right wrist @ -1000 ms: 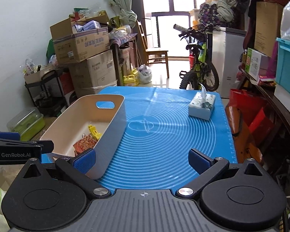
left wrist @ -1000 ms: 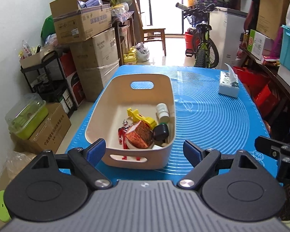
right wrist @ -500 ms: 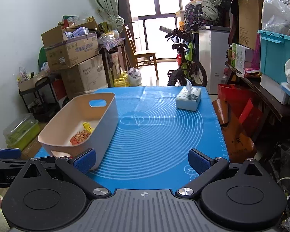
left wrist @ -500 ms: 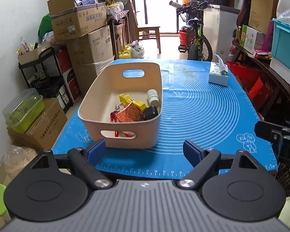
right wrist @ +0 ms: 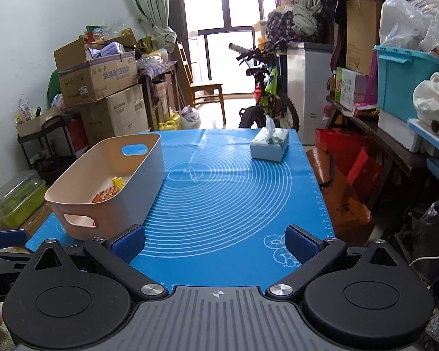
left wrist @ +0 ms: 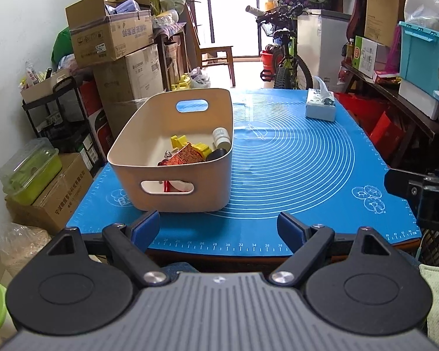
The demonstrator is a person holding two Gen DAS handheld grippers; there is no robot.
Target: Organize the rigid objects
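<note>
Left wrist view: beige plastic bin (left wrist: 190,196) holds yellow toy (left wrist: 180,141), white bottle (left wrist: 221,136), red patterned box (left wrist: 187,157); both grippers (left wrist: 218,226) (right wrist: 215,241) wide, empty.

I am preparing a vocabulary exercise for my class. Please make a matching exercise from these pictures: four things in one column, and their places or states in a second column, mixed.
Things:
1. beige plastic basket
2. white tissue box
3. small white bottle with a white cap
4. left gripper

Places or states:
A. lying inside the basket, at its right wall
B. open, with nothing between the fingers
C. on the left part of the blue silicone mat
D. at the far right corner of the mat

Pairs: 1-C, 2-D, 3-A, 4-B
</note>
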